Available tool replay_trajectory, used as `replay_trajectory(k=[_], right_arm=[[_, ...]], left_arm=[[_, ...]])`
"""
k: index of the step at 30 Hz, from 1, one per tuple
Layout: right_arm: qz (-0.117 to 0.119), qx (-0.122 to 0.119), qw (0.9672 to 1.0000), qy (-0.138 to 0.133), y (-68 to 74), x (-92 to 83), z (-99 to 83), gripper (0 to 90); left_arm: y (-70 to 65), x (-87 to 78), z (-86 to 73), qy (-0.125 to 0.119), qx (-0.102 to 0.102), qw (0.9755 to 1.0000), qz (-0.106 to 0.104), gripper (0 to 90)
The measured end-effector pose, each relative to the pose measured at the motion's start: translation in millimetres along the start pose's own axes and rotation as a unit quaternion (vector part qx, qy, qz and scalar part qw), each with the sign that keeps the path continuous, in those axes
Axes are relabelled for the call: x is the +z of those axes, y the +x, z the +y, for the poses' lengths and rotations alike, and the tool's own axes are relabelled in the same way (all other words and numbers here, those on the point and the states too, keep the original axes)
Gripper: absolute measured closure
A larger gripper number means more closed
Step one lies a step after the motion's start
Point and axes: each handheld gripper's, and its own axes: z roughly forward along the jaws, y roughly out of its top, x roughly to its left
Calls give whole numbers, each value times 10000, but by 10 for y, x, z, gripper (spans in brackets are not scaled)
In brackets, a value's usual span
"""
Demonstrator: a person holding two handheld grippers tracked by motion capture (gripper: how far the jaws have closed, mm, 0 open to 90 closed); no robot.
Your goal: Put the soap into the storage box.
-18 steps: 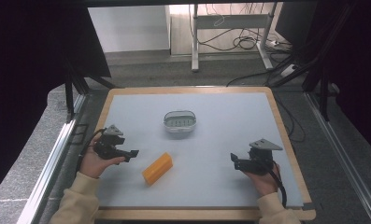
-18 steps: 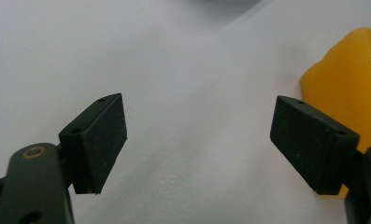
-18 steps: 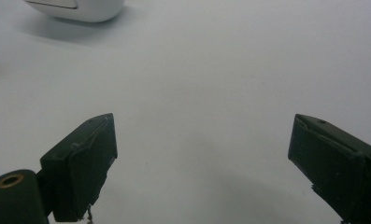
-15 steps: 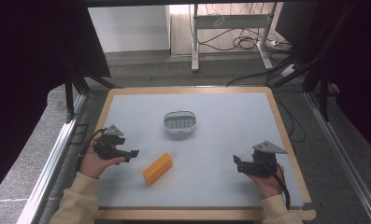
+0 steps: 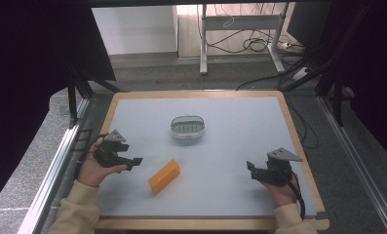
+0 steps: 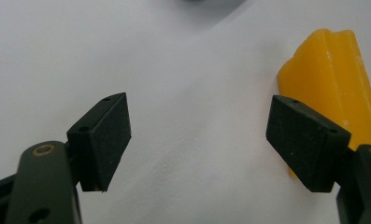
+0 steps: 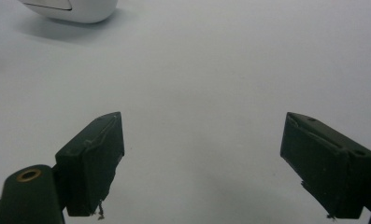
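Observation:
An orange bar of soap [image 5: 164, 176] lies on the grey mat in front of the middle. A white oval soap dish [image 5: 187, 127] with a slotted grey insert sits behind it. My left gripper [image 5: 135, 163] is held low at the left, open, its tips a short way left of the soap. In the left gripper view the soap [image 6: 335, 88] lies behind the right-hand jaw, and nothing sits in the left gripper [image 6: 199, 140]. My right gripper [image 5: 250, 170] is open at the right over bare mat. The dish's edge [image 7: 75, 9] shows far beyond the right gripper [image 7: 202, 158].
The grey mat [image 5: 240, 141] lies on a wooden-rimmed table [image 5: 298, 141]. Black frame bars [image 5: 79, 97] stand at the back corners. Beyond the table is floor with cables and a metal stand [image 5: 240, 29].
The right gripper has drifted slightly toward the near edge and right. The left gripper, soap and dish have stayed where they were.

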Motion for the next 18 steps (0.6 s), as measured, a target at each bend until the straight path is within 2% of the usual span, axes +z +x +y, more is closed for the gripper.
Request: replay_trajectory(k=[4, 9, 18], right_arm=[[32, -42, 10000, 44, 1, 32, -15, 141], [54, -74, 10000, 0, 10, 15, -9, 141], [11, -82, 10000, 28, 9, 33, -18, 136]], left_arm=[[-57, -56, 29, -57, 66, 10000, -45, 219], [-170, -78, 76, -94, 269, 9995, -128, 218], [-247, -58, 108, -57, 331, 9992, -199, 221]])
